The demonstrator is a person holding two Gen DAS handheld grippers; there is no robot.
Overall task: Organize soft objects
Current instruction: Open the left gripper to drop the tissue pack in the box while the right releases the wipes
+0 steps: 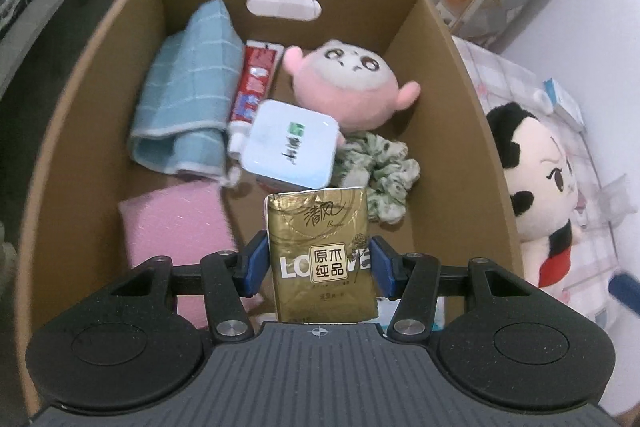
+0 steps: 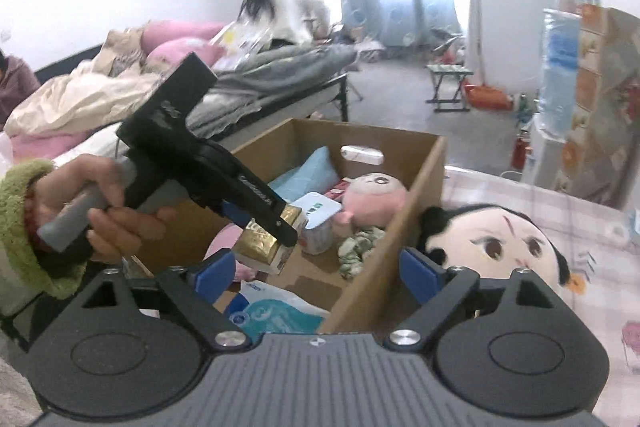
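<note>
Two hand-held grippers are at work: the left hand-held gripper (image 1: 318, 261) is clamped on a gold tissue pack (image 1: 322, 251), held above the near end of the cardboard box (image 1: 472, 131). The right hand-held gripper (image 2: 316, 273) stands apart, gripping nothing. At three o'clock of the box, a black-haired doll (image 1: 538, 183) lies on the checked surface (image 2: 560, 211).

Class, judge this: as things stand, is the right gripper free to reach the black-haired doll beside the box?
Probably yes: the right gripper is open and empty, and the black-haired doll lies uncovered outside the cardboard box.
</note>
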